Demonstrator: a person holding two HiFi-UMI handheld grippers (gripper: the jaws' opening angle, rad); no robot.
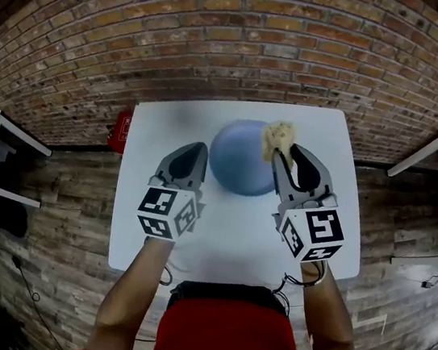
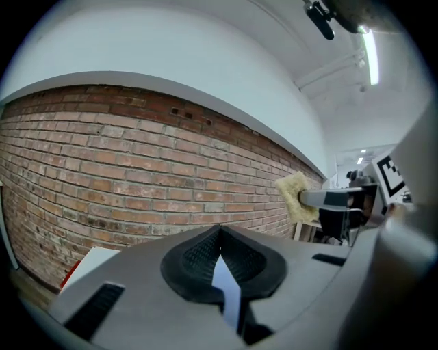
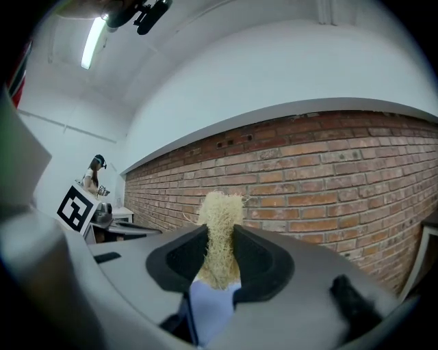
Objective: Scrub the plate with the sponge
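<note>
One round blue plate [image 1: 241, 165] lies far-centre on the white square table [image 1: 218, 235]. A small red object [image 1: 120, 129] sits off its left edge, by the brick wall [image 1: 224, 32]. The right gripper [image 1: 286, 152] clamps the single pale-yellow fibrous sponge [image 1: 278, 136] — over the plate's far right rim. The left gripper [image 1: 198, 149], jaws together on nothing, hovers just left of the plate.

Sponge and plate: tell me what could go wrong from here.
1. Nothing holds the plate: the left gripper is shut and empty beside it, so scrubbing may slide it across the table.
2. The right gripper pinches the sponge with much sticking out; it might bend or slip.
</note>
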